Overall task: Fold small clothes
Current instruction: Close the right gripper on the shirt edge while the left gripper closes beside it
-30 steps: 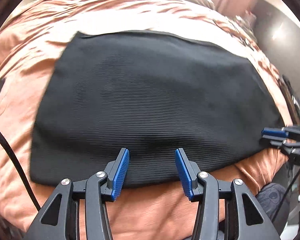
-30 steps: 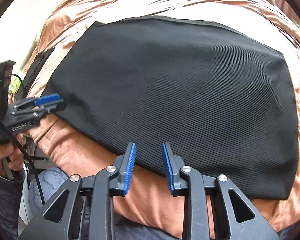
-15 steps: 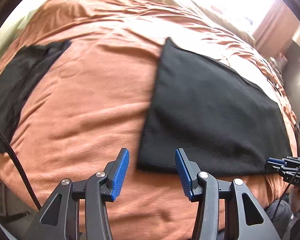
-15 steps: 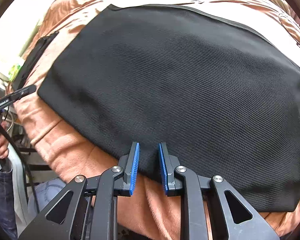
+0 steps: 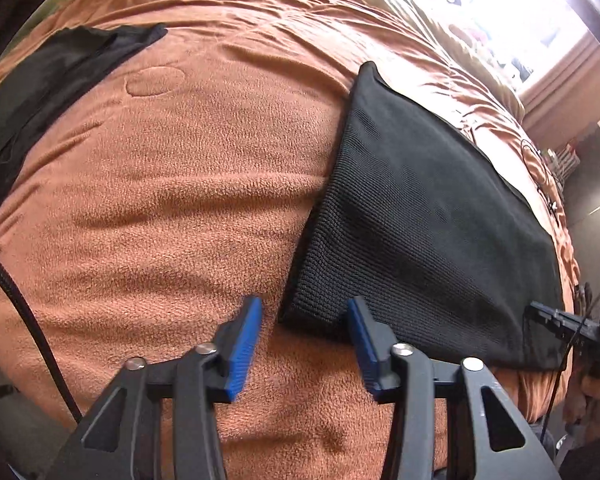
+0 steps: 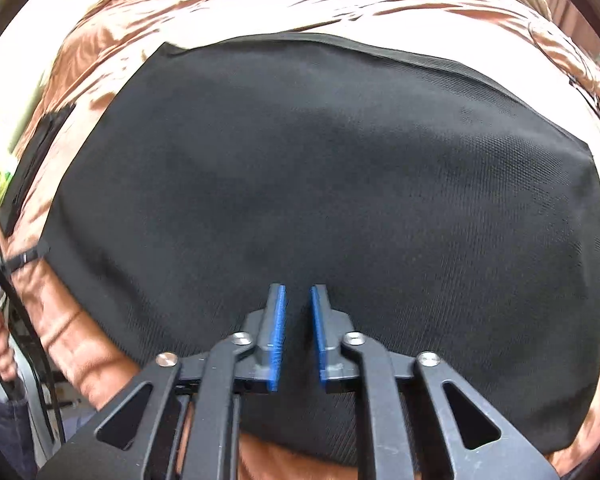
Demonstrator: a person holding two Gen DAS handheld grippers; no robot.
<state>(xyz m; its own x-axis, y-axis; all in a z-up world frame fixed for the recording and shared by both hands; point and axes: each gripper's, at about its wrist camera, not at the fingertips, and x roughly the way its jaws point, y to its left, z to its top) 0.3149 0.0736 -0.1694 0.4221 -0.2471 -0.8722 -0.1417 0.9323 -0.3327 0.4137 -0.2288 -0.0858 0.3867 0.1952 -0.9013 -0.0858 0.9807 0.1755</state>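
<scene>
1. Currently, left wrist view: your left gripper (image 5: 303, 322), jaws just closing but unclenched, straddles the near-left corner of the black garment (image 5: 428, 216), flat on the orange blanket (image 5: 160, 184); nothing is folded.
2. Right wrist view: your right gripper (image 6: 298, 312), jaws just closing and nearly together, sits over the garment's near edge; whether it pinches cloth is unclear.

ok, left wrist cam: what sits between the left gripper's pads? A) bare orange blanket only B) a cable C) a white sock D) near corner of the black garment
D: the black garment's near corner lies between the left gripper's open blue pads, on the orange blanket.
</scene>
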